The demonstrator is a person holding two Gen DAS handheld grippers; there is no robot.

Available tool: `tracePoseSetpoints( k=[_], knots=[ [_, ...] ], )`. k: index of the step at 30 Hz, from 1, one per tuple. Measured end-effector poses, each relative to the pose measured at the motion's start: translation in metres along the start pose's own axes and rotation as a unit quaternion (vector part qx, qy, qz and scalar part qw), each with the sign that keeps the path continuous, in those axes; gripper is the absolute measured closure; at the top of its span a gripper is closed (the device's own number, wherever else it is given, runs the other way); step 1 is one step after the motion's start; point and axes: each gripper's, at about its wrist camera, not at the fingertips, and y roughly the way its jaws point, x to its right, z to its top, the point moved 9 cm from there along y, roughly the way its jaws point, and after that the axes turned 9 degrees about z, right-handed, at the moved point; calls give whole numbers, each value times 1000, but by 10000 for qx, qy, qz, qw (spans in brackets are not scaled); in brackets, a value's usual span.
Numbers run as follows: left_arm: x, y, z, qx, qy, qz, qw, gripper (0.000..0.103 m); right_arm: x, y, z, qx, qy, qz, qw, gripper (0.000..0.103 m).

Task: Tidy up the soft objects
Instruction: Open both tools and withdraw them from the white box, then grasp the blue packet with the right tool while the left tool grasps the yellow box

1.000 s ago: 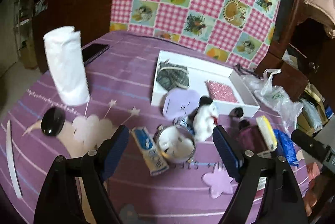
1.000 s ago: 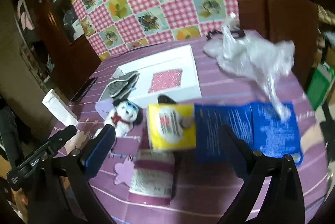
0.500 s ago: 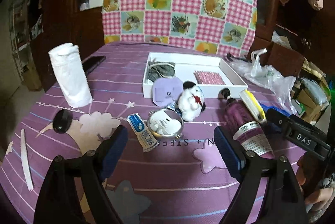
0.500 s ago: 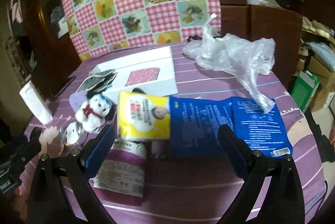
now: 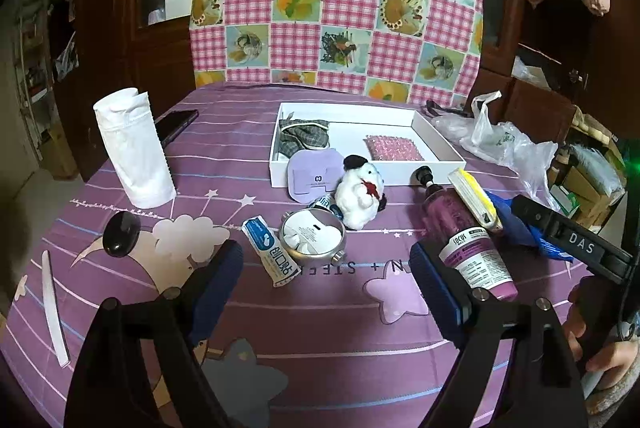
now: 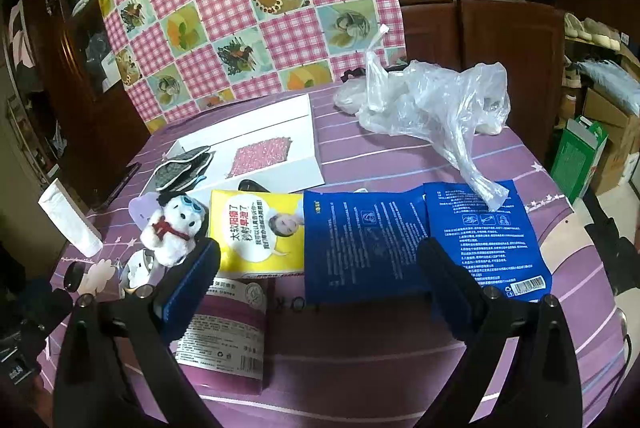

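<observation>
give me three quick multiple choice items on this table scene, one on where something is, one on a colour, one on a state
1. Where is the pink sparkly square?
A. inside the white box
B. on the blue packet
C. under the paper roll

2. What colour is the plush dog's scarf?
A. green
B. red
C. yellow

3. How does the left gripper stand?
A. shut on the bottle
B. shut on the tube
C. open, holding nothing

Answers: 1 A, it lies on the floor of the white box. 2 B, the plush dog wears a red scarf at its neck. 3 C, the left gripper has its jaws wide apart with only tablecloth between them.
</observation>
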Motion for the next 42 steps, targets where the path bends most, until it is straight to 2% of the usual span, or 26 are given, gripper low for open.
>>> tracePoseSetpoints(
  k=[8, 12, 14, 18, 21, 23, 26, 29, 34, 38, 42],
  knots=[
    [-6, 16, 1, -32, -81, 105, 9999, 17, 0, -2, 2, -22, -56, 2, 10000, 5],
    [-3, 27, -1, -104, 34, 221, 9997, 17, 3, -6, 3, -46, 34, -69, 10000, 5],
    [6, 30, -1, -123, 126, 164, 9997, 17, 6, -10, 5, -78, 151, -48, 9998, 5],
    [32, 30, 4, -63, 394, -203, 9990, 17, 16, -9, 2, -161, 383, -73, 9991, 5],
    [48, 27, 14, 200, 609, -200, 9977, 17, 20, -3, -1, -308, 349, -72, 9989, 16],
    [57, 25, 20, 179, 602, -310, 9975, 17, 23, -2, -1, -368, 252, -173, 9989, 27],
    [73, 23, 33, -47, 532, -627, 9966, 17, 27, -5, -1, -405, 238, -175, 9987, 30],
    [85, 17, 49, 14, 506, -625, 9968, 17, 29, -12, 5, -277, 316, 7, 9991, 29],
    [112, 8, 71, 265, 930, -668, 9931, 17, 49, -20, 11, -248, 373, -612, 9971, 29],
    [127, 10, 81, 479, 967, -639, 9921, 17, 69, -21, 12, -348, 897, -310, 9949, 29],
    [145, 25, 85, 257, 942, -853, 9916, 17, 86, -18, 10, -440, 1432, 7, 9887, 29]
  ],
)
